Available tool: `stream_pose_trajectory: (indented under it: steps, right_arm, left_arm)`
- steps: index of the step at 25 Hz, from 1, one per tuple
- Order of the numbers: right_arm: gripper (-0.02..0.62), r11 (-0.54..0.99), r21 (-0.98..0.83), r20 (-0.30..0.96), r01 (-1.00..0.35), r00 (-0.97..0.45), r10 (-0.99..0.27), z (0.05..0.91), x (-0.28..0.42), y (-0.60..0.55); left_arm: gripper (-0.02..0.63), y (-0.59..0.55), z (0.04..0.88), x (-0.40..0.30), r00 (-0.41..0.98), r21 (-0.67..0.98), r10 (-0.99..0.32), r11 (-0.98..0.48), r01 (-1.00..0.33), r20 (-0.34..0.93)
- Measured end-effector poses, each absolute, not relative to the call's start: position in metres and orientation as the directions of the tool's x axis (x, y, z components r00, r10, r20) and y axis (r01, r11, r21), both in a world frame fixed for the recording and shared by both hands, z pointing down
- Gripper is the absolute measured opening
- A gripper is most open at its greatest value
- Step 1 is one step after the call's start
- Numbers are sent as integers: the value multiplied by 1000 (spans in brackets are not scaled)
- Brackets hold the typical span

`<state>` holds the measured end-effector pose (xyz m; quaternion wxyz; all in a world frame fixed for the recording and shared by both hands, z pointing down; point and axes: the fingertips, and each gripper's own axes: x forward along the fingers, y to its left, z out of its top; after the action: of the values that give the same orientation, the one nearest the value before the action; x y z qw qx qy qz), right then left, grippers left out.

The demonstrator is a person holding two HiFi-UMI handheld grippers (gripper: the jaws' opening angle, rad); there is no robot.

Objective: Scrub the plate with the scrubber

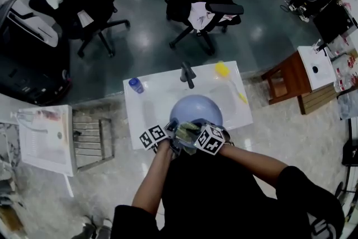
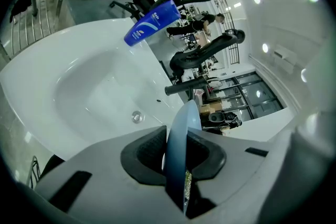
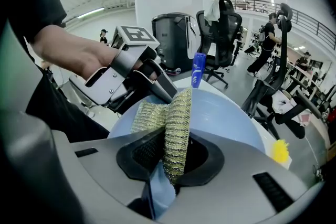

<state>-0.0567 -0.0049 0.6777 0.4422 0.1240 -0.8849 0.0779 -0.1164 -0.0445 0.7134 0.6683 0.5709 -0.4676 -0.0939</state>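
A pale blue plate [image 1: 196, 111] is held over the white sink [image 1: 151, 103] in the head view. My left gripper [image 2: 177, 157] is shut on the plate's near rim; the plate [image 2: 181, 134] shows edge-on between its dark pads. My right gripper [image 3: 173, 152] is shut on a gold-green mesh scrubber [image 3: 176, 123], which lies folded against the plate's face [image 3: 220, 115]. In the right gripper view the left gripper [image 3: 131, 78] and the hand holding it sit just behind the scrubber. In the head view both grippers meet at the plate's near edge [image 1: 187, 137].
A black faucet [image 1: 187, 73] stands at the sink's far edge, a blue bottle [image 1: 136, 85] at its left corner, a yellow brush [image 1: 222, 70] at its right. A metal rack [image 1: 89, 143] lies left of the sink. Office chairs [image 1: 201, 3] stand beyond.
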Motion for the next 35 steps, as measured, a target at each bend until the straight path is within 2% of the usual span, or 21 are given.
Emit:
stream_pose_trajectory:
  steps: [7, 15, 29, 35]
  right_arm:
    - [66, 960, -33, 809, -277, -572, -137, 688, -57, -9]
    - [66, 951, -2, 811, -308, -557, -179, 693, -45, -33]
    - [66, 952, 92, 840, -291, -491, -231, 695, -24, -53]
    - [66, 940, 97, 834, -327, -489, -256, 696, -21, -64]
  left_arm:
    - [59, -39, 711, -118, 548, 864, -676, 310, -397, 494]
    - [60, -33, 714, -115, 550, 872, -682, 315, -374, 482]
    - [61, -27, 705, -95, 618, 877, -633, 237, -418, 466]
    - [61, -19, 703, -87, 638, 885, -622, 229, -406, 454]
